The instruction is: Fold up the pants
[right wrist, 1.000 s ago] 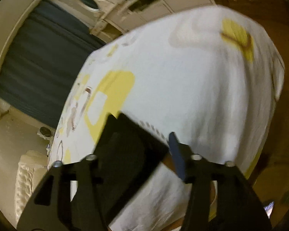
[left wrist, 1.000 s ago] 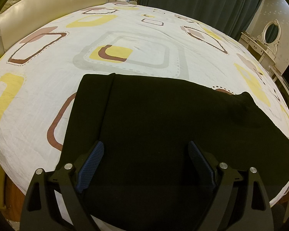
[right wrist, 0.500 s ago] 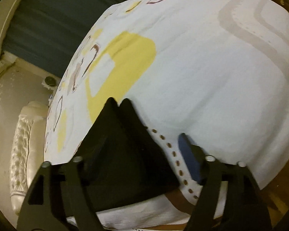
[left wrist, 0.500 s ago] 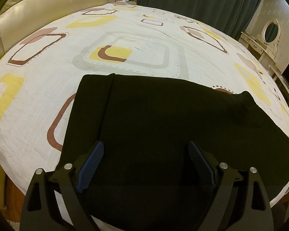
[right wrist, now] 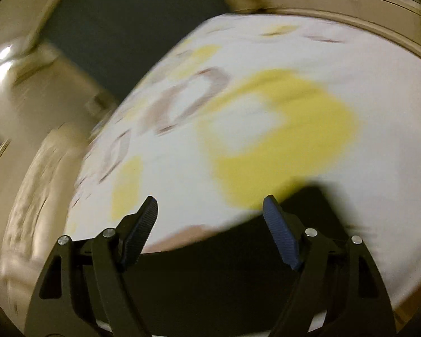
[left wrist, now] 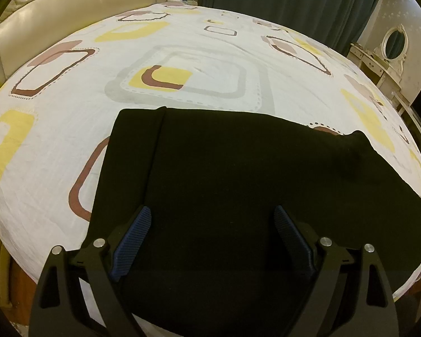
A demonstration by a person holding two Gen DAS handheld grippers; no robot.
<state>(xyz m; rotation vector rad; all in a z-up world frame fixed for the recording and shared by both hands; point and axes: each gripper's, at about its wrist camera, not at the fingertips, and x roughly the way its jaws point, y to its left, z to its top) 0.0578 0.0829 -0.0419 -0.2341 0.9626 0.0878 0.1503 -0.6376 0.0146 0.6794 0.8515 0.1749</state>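
Black pants on the bed are judged soft, light and limp; a doubled edge is best pinched. Left tool and right tool are held apart, nothing clamped.

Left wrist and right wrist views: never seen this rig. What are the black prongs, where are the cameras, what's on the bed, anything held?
No robot: a person carries a hand-held gripper in each hand, with a fisheye camera on each looking along its two fingers. The prongs are those fingers. The left hand-held gripper hangs open over black pants spread on a patterned bedsheet. The right hand-held gripper is also open; its picture is motion-blurred, with the pants' edge below. Neither holds anything.
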